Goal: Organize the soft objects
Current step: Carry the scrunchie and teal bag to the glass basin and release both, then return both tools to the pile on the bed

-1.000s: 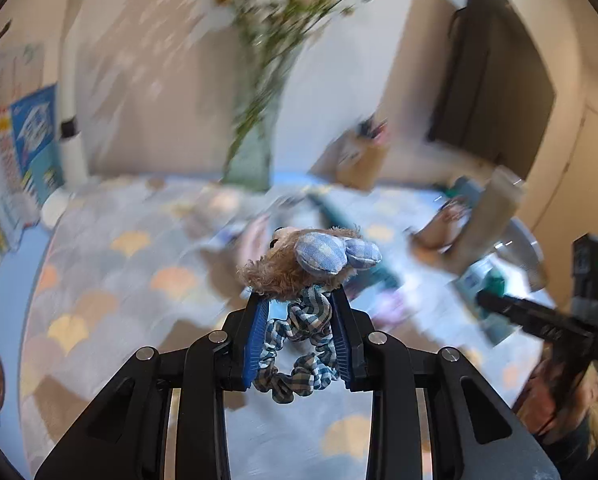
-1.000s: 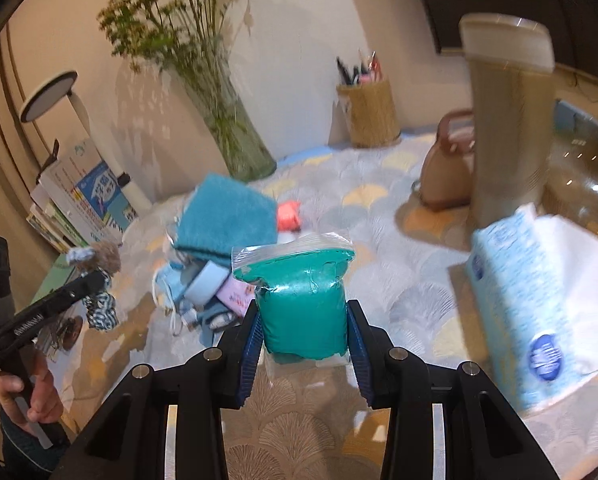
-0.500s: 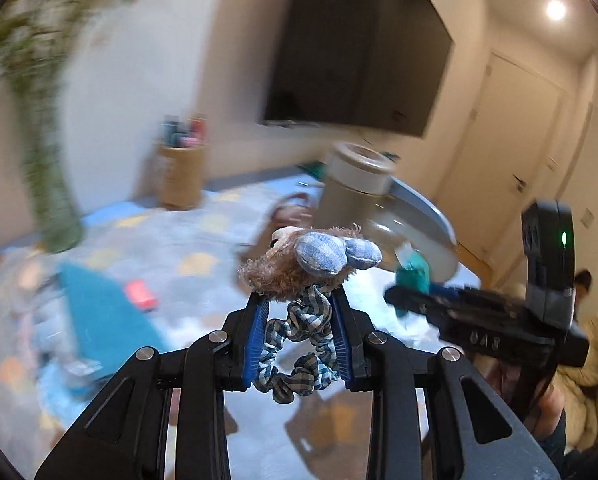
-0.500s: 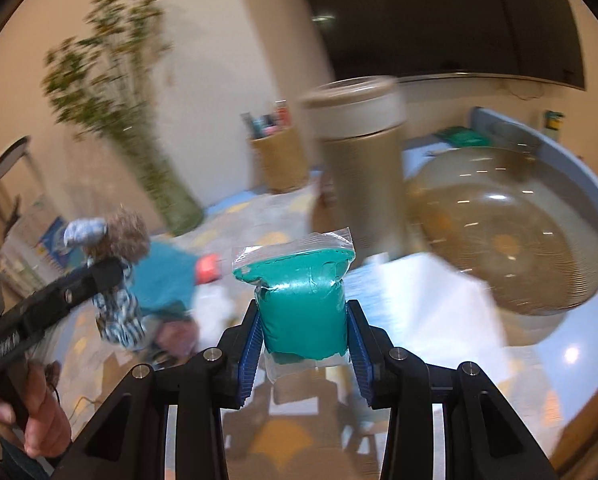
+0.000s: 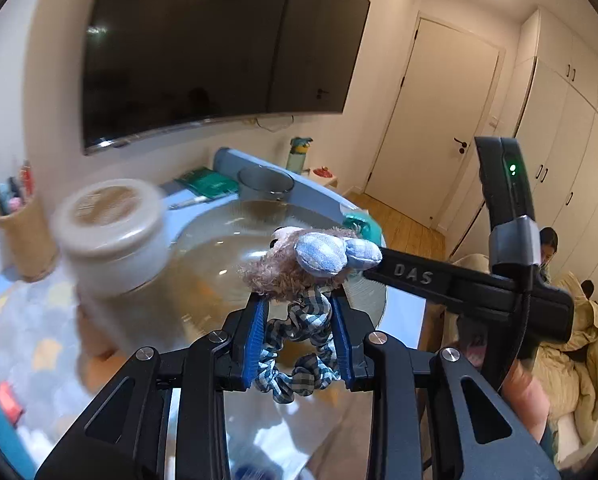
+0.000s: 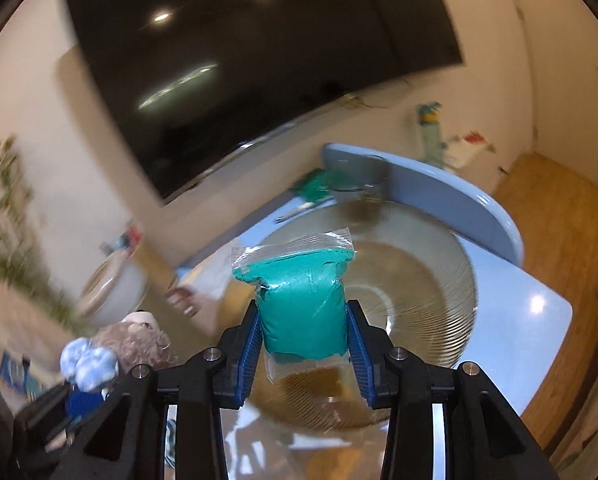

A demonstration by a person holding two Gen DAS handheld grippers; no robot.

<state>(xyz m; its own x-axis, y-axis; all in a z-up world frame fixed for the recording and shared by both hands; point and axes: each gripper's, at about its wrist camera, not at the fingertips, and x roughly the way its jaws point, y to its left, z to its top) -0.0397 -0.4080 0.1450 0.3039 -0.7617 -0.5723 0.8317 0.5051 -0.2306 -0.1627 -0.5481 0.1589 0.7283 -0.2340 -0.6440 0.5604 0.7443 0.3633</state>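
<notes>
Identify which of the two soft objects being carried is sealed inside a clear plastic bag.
The teal mass, clamped in the right hand-held gripper. The plush toy in the left hand-held gripper is bare fabric with checked rope limbs.

The glass bowl (image 6: 431,292) lies ahead of and below the right gripper (image 6: 305,332) — the lidded canister (image 6: 111,292) to its left, the television (image 6: 235,64) beyond.

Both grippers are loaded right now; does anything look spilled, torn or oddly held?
Nothing stands out. The left gripper clamps the blue-checked plush toy, the right gripper the sealed clear bag of teal putty, above the ribbed glass bowl. No spill visible.
</notes>
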